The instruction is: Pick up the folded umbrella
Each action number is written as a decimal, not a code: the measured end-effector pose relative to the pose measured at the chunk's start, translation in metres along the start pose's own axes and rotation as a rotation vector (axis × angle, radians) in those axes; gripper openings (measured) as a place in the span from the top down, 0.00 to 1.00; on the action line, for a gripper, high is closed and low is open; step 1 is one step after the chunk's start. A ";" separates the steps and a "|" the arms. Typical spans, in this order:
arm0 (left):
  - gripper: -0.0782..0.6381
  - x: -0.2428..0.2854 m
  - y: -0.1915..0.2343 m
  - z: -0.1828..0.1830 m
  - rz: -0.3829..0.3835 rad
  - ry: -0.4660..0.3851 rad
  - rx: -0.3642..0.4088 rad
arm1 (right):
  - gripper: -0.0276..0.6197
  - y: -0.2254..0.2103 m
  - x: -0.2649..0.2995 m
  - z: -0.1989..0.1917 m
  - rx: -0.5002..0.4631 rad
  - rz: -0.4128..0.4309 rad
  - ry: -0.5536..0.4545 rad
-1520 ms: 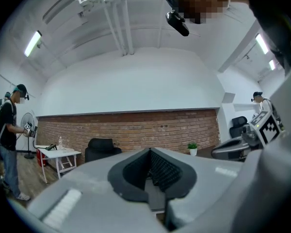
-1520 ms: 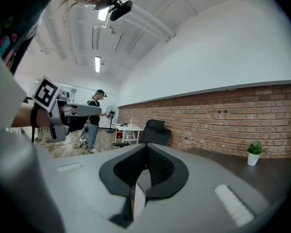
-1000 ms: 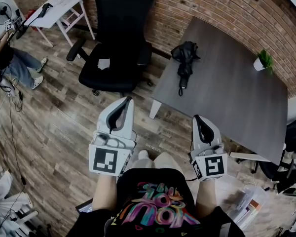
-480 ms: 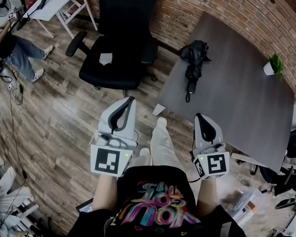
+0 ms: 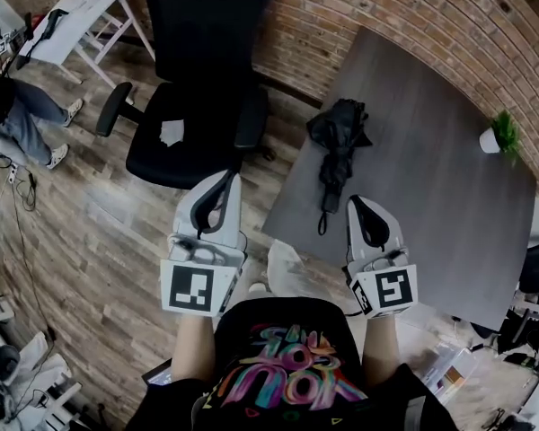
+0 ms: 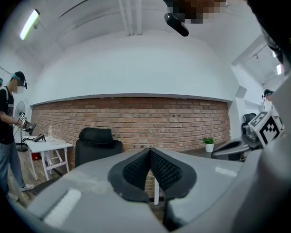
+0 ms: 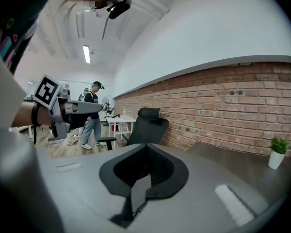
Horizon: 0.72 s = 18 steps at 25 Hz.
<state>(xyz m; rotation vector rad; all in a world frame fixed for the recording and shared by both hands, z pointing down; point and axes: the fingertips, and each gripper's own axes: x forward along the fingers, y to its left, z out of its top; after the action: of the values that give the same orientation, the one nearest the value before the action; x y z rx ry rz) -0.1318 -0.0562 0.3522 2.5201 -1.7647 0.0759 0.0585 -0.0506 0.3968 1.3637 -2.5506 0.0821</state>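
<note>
Black folded umbrella [image 5: 337,146] lies just ahead of the right hand-held gripper [image 5: 361,206]. Its jaws, like those of the left hand-held gripper [image 5: 226,183], are together, so contact would likely shove it.

1. It reads as an office-style workroom. A large dark table [image 5: 431,178] stands with one end towards a red brick wall [image 5: 413,25].
2. Left of the table sits a black high-backed office chair [image 5: 198,106] with armrests.
3. On the table's far right edge, near the wall, is a small potted plant [image 5: 499,137] in a white pot.
4. Further left of the table, past the chair, a white trestle desk [image 5: 81,12] carries gear, and a person [image 5: 13,119] is beside it.
5. Cables [image 5: 22,187] trail over the wood-plank floor [image 5: 90,232] on that side.
6. Overhead, a fluorescent tube light [image 6: 29,24] burns.
</note>
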 end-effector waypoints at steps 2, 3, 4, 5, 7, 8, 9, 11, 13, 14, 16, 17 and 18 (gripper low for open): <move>0.89 0.024 -0.002 0.005 -0.008 0.001 0.005 | 0.96 -0.019 0.013 0.005 -0.001 -0.003 -0.006; 0.89 0.035 -0.003 0.007 -0.013 0.000 0.007 | 0.96 -0.029 0.018 0.006 0.000 -0.006 -0.008; 0.89 0.047 -0.004 0.011 -0.019 -0.003 0.011 | 0.96 -0.038 0.023 0.007 0.004 -0.010 -0.010; 0.89 0.058 -0.005 0.014 -0.026 -0.007 0.015 | 0.96 -0.047 0.027 0.008 0.008 -0.017 -0.012; 0.89 0.080 -0.008 0.019 -0.039 -0.014 0.021 | 0.96 -0.065 0.035 0.009 0.018 -0.031 -0.017; 0.89 0.090 -0.010 0.021 -0.043 -0.018 0.022 | 0.96 -0.074 0.038 0.010 0.021 -0.035 -0.018; 0.89 0.098 -0.012 0.023 -0.046 -0.022 0.026 | 0.96 -0.081 0.041 0.010 0.022 -0.037 -0.018; 0.89 0.113 -0.016 0.026 -0.058 -0.028 0.036 | 0.96 -0.094 0.046 0.012 0.021 -0.041 -0.016; 0.89 0.126 -0.021 0.026 -0.073 -0.022 0.034 | 0.96 -0.106 0.049 0.013 0.022 -0.049 -0.015; 0.89 0.132 -0.023 0.025 -0.080 -0.018 0.032 | 0.96 -0.111 0.049 0.015 0.024 -0.054 -0.015; 0.89 0.141 -0.027 0.025 -0.094 -0.015 0.032 | 0.96 -0.119 0.049 0.016 0.035 -0.067 -0.018; 0.89 0.146 -0.029 0.026 -0.102 -0.017 0.034 | 0.96 -0.122 0.050 0.016 0.040 -0.076 -0.020; 0.89 0.151 -0.030 0.026 -0.112 -0.020 0.035 | 0.96 -0.125 0.050 0.015 0.044 -0.084 -0.021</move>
<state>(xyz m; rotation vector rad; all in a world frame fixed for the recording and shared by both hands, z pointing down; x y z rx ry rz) -0.0518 -0.1891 0.3369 2.6478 -1.6387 0.0765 0.1322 -0.1639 0.3858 1.4935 -2.5187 0.1103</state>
